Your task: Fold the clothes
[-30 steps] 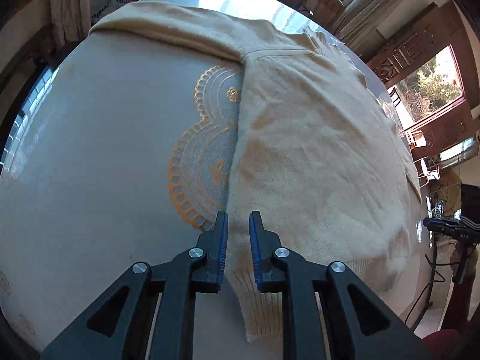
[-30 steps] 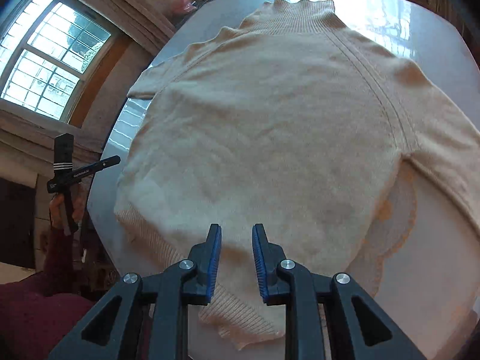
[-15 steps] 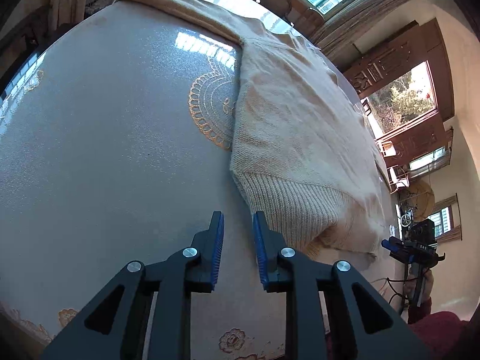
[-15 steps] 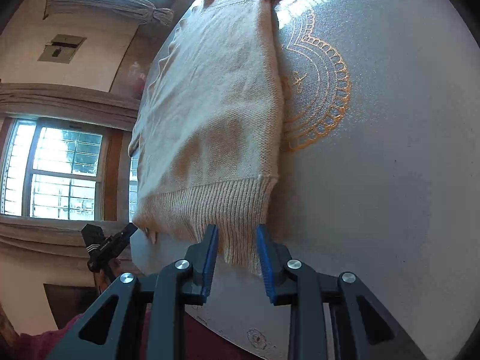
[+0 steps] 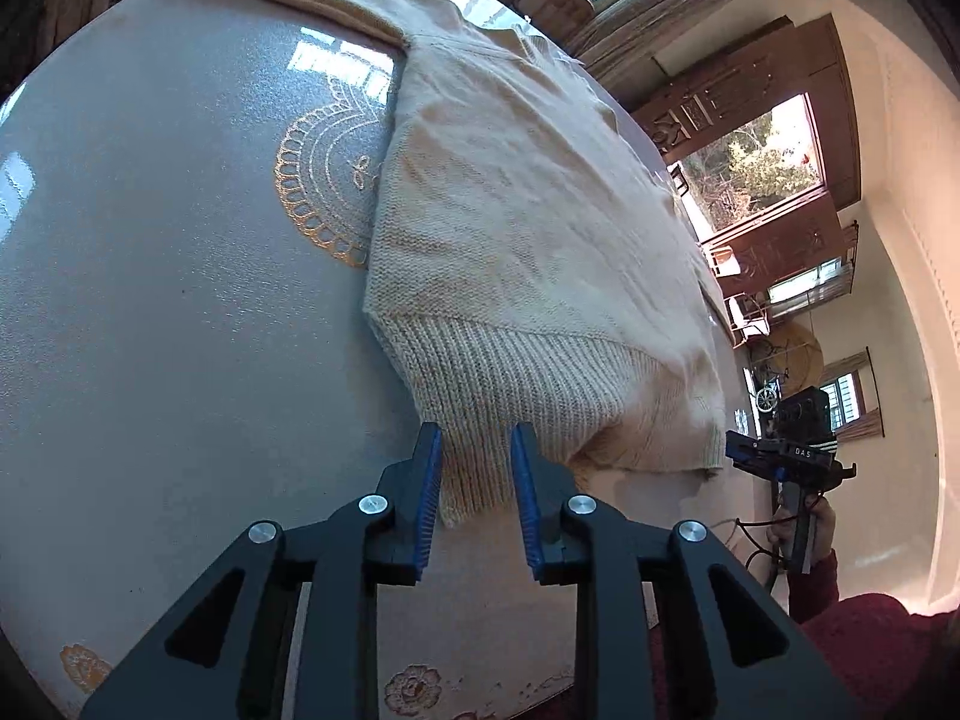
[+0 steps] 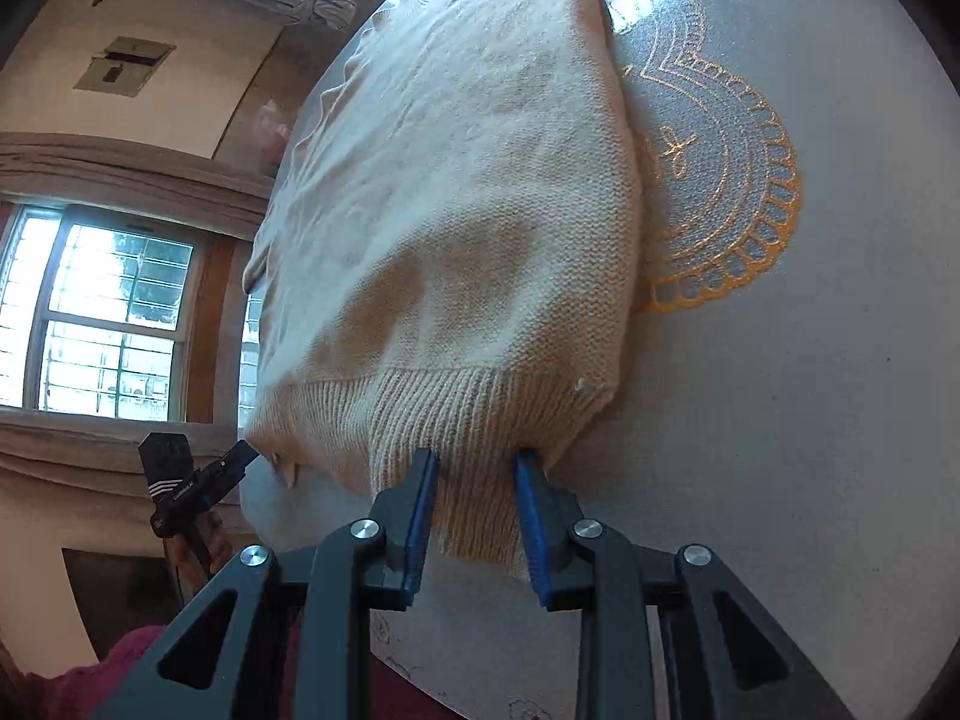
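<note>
A cream knit sweater (image 5: 510, 210) lies flat on a grey table (image 5: 150, 300), ribbed hem toward me. My left gripper (image 5: 474, 450) straddles the hem's left corner. Its jaws are opening, and the ribbing lies loose between the blue pads. In the right wrist view the sweater (image 6: 468, 180) fills the middle. My right gripper (image 6: 474, 468) straddles the hem's right corner with its jaws closing, and I see no pinch. Each view shows the other gripper at the far hem corner: the right gripper (image 5: 780, 456), the left gripper (image 6: 180, 486).
An orange lace pattern (image 5: 318, 180) is printed on the table beside the sweater, partly under it (image 6: 738, 192). The table's near edge runs just below both grippers. A person's red sleeve (image 5: 870, 648) is at the lower right. Windows and a wooden door stand behind.
Both grippers came down from over the sweater's body to its ribbed hem at the near table edge. A hem corner now lies between each pair of fingers.
</note>
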Motion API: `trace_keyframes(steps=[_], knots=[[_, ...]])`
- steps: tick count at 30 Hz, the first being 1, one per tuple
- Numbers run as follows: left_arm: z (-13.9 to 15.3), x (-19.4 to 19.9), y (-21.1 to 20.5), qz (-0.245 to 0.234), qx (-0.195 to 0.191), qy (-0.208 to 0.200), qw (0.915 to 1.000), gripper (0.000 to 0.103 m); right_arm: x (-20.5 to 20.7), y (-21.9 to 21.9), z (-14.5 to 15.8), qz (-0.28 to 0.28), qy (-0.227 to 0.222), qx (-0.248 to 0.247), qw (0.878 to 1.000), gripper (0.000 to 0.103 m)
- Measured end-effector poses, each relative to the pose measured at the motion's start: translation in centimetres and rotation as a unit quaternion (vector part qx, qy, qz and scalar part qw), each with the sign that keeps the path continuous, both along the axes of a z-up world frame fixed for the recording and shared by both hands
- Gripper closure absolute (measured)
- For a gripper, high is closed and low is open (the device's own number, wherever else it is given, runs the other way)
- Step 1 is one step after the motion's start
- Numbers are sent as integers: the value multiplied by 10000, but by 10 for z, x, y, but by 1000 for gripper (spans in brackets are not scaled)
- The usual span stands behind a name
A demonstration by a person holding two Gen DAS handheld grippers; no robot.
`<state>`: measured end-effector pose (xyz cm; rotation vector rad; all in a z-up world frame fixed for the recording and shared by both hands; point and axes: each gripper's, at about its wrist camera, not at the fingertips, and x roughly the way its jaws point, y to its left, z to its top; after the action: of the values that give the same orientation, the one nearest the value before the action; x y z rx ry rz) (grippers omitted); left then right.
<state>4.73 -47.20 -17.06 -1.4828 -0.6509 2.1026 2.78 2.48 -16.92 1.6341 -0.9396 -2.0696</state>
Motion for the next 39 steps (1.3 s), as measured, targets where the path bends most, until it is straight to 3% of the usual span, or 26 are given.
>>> trace_keyframes(steps=[5, 7, 8, 14, 16, 20, 24, 27, 33, 39], knots=[[-8, 0, 4, 72, 307, -108, 9994, 80, -7, -19, 10, 162, 44, 587, 9981, 92], [-7, 0, 6, 110, 318, -64, 9994, 99, -9, -26, 17, 231, 179, 573, 9979, 93], [-7, 0, 8, 127, 304, -44, 9994, 103, -11, -30, 20, 260, 252, 542, 9979, 94], [44, 1, 7, 257, 618, 781, 9947, 103, -22, -36, 59, 252, 869, 297, 9955, 95], [62, 3, 6, 189, 523, 951, 9939, 103, -20, -35, 77, 238, 1081, 317, 9933, 96], [55, 8, 0, 330, -374, 594, 9970, 103, -13, -27, 96, 130, 1276, 461, 9907, 96], [27, 19, -7, 263, -326, 305, 9987, 102, -1, -12, 80, -2, 1050, 223, 9942, 90], [23, 23, -8, 349, -356, 436, 9978, 97, 7, 7, 65, -295, 896, -28, 9955, 75], [7, 13, -8, 498, -305, 290, 9979, 94, 16, 49, 22, -827, 392, -207, 9956, 74], [-6, 7, -5, 463, -112, 156, 9987, 92, 14, 52, -4, -797, 287, -574, 9948, 69]])
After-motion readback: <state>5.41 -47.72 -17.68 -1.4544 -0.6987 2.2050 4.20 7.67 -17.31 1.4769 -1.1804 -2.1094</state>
